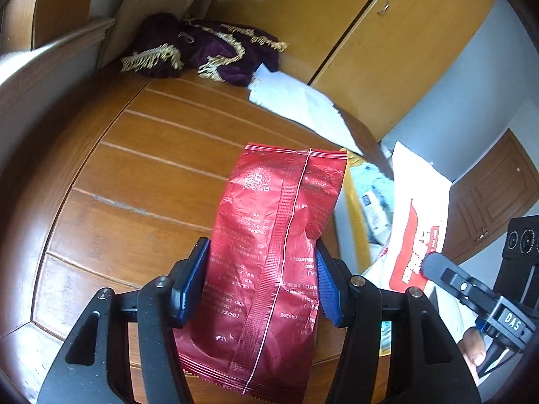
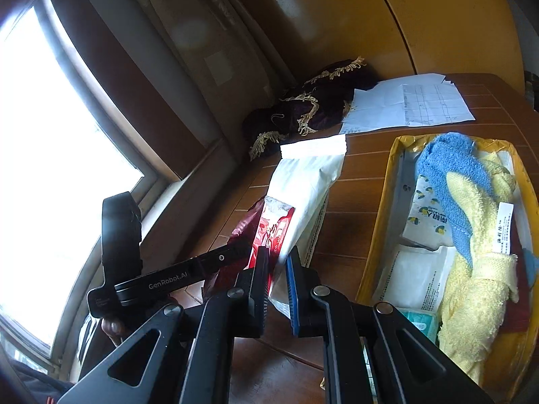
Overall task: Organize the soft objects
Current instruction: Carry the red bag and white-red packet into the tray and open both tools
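Left wrist shows left gripper [image 1: 261,279] clamping red packet [image 1: 273,262]; right gripper [image 2: 277,281] pinches white bag [image 2: 303,195].

Black grippers, blue-padded fingers [image 1: 328,286], silver pivot screws, white "GenRobot.AI" and "DAS" lettering.

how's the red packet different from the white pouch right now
The red packet is foil-red all over with its back seam showing; the white pouch is mostly white with a red panel. The left gripper clamps the red packet, the right gripper the white pouch. Both are soft sealed bags held over the wooden table.
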